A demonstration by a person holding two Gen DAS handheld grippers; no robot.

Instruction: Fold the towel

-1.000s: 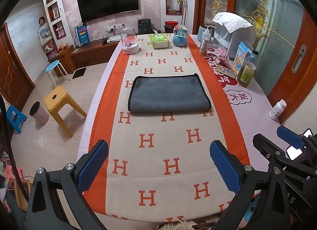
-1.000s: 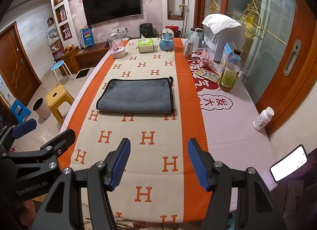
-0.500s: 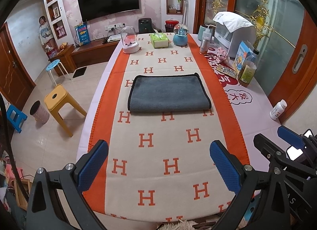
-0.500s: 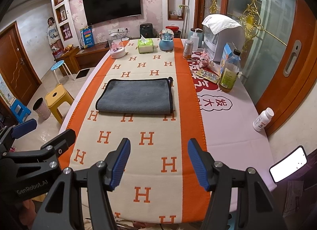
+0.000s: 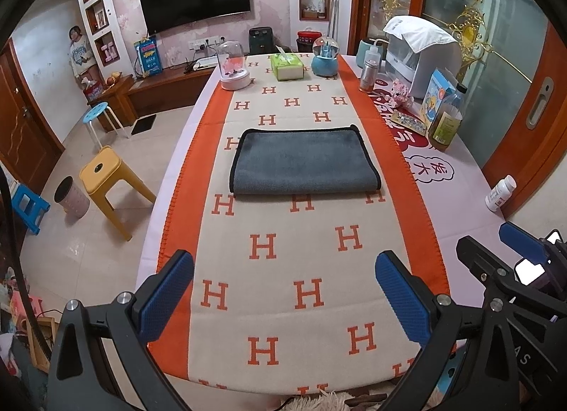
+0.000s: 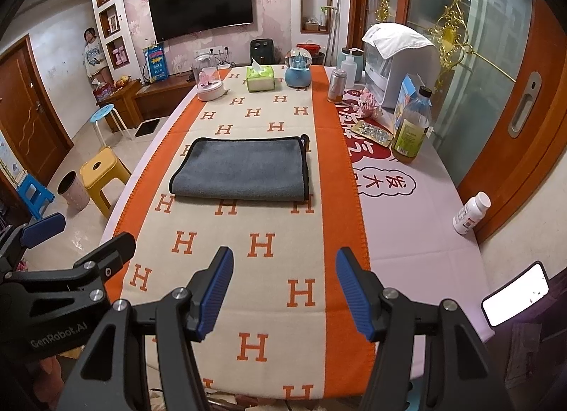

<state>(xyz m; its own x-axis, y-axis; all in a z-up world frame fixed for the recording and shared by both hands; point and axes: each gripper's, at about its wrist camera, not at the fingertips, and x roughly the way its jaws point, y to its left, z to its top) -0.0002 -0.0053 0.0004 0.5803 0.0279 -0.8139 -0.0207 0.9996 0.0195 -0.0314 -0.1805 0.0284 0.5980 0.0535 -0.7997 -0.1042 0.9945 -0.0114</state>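
Observation:
A grey towel with a black hem (image 5: 303, 161) lies folded flat in the middle of the table, on the cream and orange H-patterned runner (image 5: 283, 269); it also shows in the right wrist view (image 6: 242, 168). My left gripper (image 5: 283, 290) is open and empty, well short of the towel, over the table's near end. My right gripper (image 6: 285, 288) is open and empty, also well short of the towel. In the left wrist view the right gripper shows at the right edge. In the right wrist view the left gripper shows at the left edge.
At the far end stand a glass dome (image 5: 234, 71), a tissue box (image 5: 287, 65) and a snow globe (image 5: 324, 58). Along the right side are a can (image 6: 336, 85), an oil bottle (image 6: 411, 127), a pill blister (image 6: 372, 133) and a white pill bottle (image 6: 471, 212). A yellow stool (image 5: 106, 177) stands left of the table.
Both grippers stay open and nearly still; the view has shifted only slightly. The towel has not moved.

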